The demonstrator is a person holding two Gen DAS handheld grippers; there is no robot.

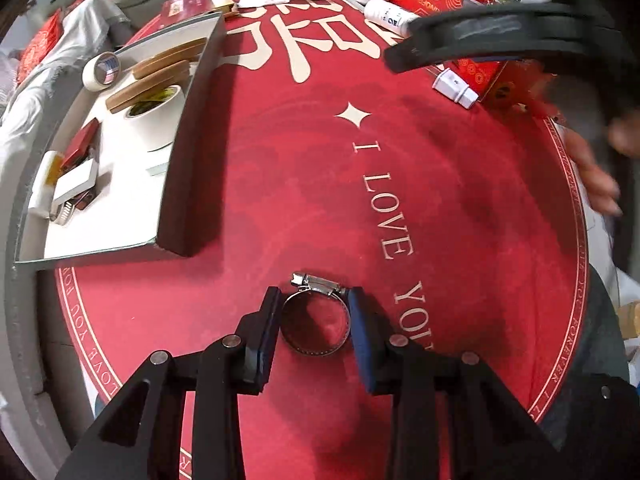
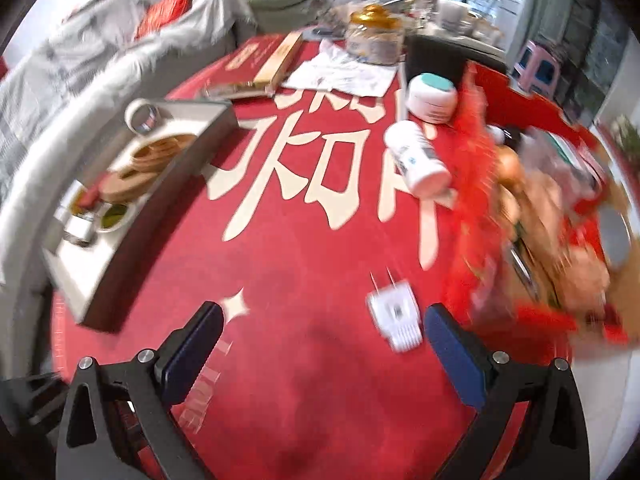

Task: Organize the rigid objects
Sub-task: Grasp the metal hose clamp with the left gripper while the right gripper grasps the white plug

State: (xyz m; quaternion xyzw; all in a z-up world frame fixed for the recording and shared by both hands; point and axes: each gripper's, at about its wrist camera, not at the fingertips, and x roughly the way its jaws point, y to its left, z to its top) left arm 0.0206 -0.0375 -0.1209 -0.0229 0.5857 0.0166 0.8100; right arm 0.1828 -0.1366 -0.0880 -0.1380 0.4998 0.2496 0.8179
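the left gripper point(image 1: 314, 320) pinched a shiny steel hose clamp point(image 1: 316, 314) lying on the round red tablecloth point(image 1: 304, 184); the right gripper point(image 2: 320, 336) gaped wide, empty, above a white plug adapter point(image 2: 394, 314).

Left wrist view looks steeply down, close over the round red printed tablecloth point(image 1: 304, 200). Right wrist view sits higher, tilted further out, blurred. Both share the shallow grey-walled white-floored tray point(image 1: 176, 184) point(image 2: 160, 200) and the lying white plastic bottle point(image 1: 386, 16) point(image 2: 416, 156).

Steel hose clamp point(image 1: 314, 314) — round, flat (screw housing up top) — on red mat point(image 1: 304, 184).
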